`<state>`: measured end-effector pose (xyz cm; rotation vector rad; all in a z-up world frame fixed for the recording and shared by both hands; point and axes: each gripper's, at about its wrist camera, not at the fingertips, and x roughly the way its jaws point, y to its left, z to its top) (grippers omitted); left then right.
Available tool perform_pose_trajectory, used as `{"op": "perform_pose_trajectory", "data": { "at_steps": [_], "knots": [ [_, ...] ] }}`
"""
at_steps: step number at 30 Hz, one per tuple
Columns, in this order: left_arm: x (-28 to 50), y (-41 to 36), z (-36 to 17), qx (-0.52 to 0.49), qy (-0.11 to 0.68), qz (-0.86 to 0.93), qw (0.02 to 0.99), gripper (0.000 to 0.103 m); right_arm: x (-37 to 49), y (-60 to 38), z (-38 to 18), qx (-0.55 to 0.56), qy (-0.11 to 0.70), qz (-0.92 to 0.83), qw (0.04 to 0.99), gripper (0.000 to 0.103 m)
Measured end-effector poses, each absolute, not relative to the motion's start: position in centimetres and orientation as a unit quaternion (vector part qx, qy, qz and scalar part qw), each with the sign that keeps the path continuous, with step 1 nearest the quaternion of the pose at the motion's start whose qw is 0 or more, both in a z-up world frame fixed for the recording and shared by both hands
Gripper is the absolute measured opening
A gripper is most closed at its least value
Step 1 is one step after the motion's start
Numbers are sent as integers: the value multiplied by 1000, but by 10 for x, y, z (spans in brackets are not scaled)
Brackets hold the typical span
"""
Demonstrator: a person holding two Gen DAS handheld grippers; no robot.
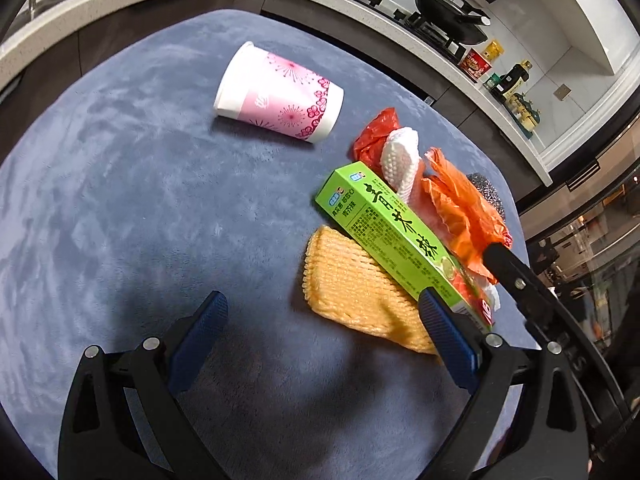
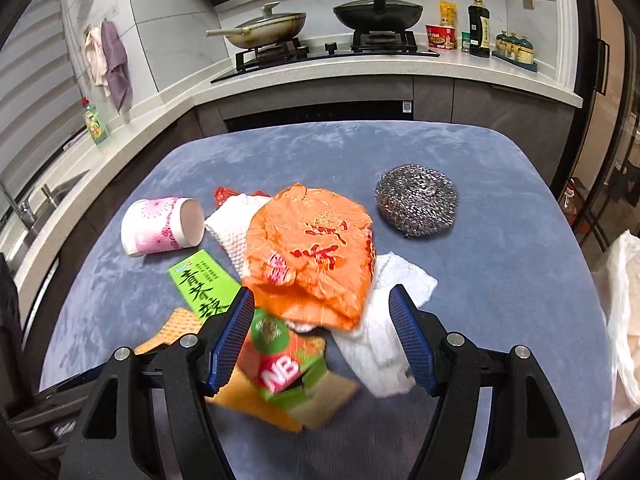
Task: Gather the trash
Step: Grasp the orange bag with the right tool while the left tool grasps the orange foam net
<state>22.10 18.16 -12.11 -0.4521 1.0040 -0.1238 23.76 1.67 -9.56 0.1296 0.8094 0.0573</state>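
Trash lies on a blue cloth-covered table [image 1: 120, 200]. A pink paper cup [image 1: 280, 92] lies on its side; it also shows in the right wrist view [image 2: 160, 226]. A green box [image 1: 388, 232] rests on an orange foam net [image 1: 352, 292], next to orange plastic bags [image 1: 456, 204] and white paper [image 1: 400, 160]. My left gripper [image 1: 324, 312] is open above the cloth, its right finger by the box's near end. My right gripper [image 2: 320, 316] is open over the pile, around the orange bag [image 2: 312, 248], the white tissue [image 2: 380, 336] and the box's end [image 2: 280, 356].
A steel wool scourer [image 2: 416, 200] sits at the table's back right. A kitchen counter with a stove, a pan [image 2: 264, 30] and a wok [image 2: 378, 12] runs behind. Bottles [image 2: 480, 26] stand at the counter's right. A white bag [image 2: 624, 312] hangs at the right edge.
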Motion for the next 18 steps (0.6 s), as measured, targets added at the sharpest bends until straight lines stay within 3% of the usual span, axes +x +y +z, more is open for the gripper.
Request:
{"op": "perform_pose_trajectory", "data": {
  "at_steps": [8,10,12,18],
  "knots": [
    [230,181,-124,-215,470,-56,854,91,259,17,-108,72,393,29,916,72],
    [232,180,-124,-212,468,-57,856,90,262,15,-110,78,395,33,915,61],
    [230,179,-122,-207,466,-60,858,84,263,14,-111,79,398,33,913,42],
    [231,172,-122,-201,467,-83,857,53,253,1,-106,94,396,22,913,7]
  ]
}}
